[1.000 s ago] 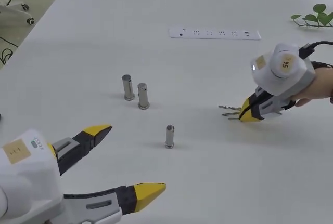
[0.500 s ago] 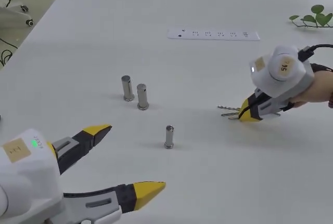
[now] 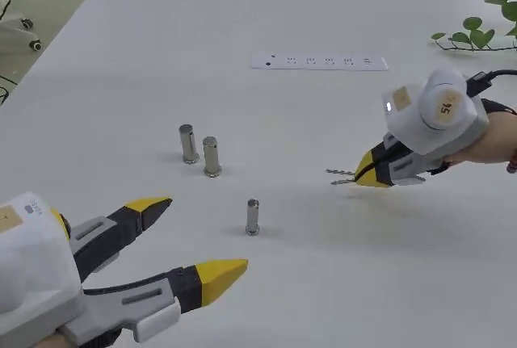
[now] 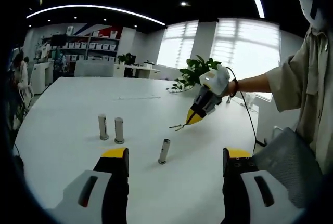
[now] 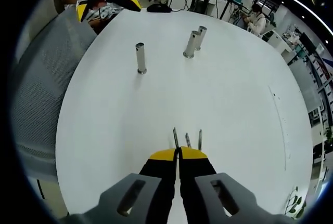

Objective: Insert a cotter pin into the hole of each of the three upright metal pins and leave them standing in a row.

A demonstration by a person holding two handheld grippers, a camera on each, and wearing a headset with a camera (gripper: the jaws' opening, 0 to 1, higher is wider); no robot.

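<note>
While the left gripper (image 3: 203,233) gapes wide and empty in the head view, three pins (image 3: 212,157) stand ahead of it, and the right gripper (image 3: 359,177) pinches cotters (image 3: 339,176). In the left gripper view, the pins stand ahead, one in line with the gap between its jaws. In the right gripper view, the cotters jut from closed jaws, with the pins well ahead.

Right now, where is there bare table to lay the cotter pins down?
Bare table between the power strip and the pin pair, and right of the lone pin, nearer than the right gripper and its cotter pins. Crowded around the pair and by the open left gripper.
</note>
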